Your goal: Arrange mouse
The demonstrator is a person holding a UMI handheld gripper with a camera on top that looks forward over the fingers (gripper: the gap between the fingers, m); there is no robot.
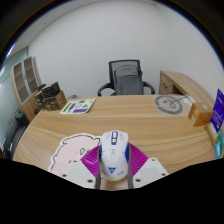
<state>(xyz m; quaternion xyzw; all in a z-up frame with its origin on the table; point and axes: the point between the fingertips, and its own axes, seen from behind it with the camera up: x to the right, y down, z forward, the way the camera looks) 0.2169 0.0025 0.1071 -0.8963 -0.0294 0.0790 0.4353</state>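
A white mouse [113,155] with blue and yellow markings sits between my two fingers, its nose pointing away from me. The magenta pads [91,163] touch both of its sides, so my gripper [113,166] is shut on the mouse. Just to its left, a pale mouse mat [68,153] with a cartoon drawing lies on the wooden table [130,118]. The mouse's underside is hidden, so I cannot tell whether it touches the table.
A green-edged booklet [77,105] lies at the table's far left and a round grey object [172,105] at the far right. A purple box [217,108] stands at the right edge. Beyond the table are a black office chair [127,78], a wooden side desk [188,86] and shelves [25,75].
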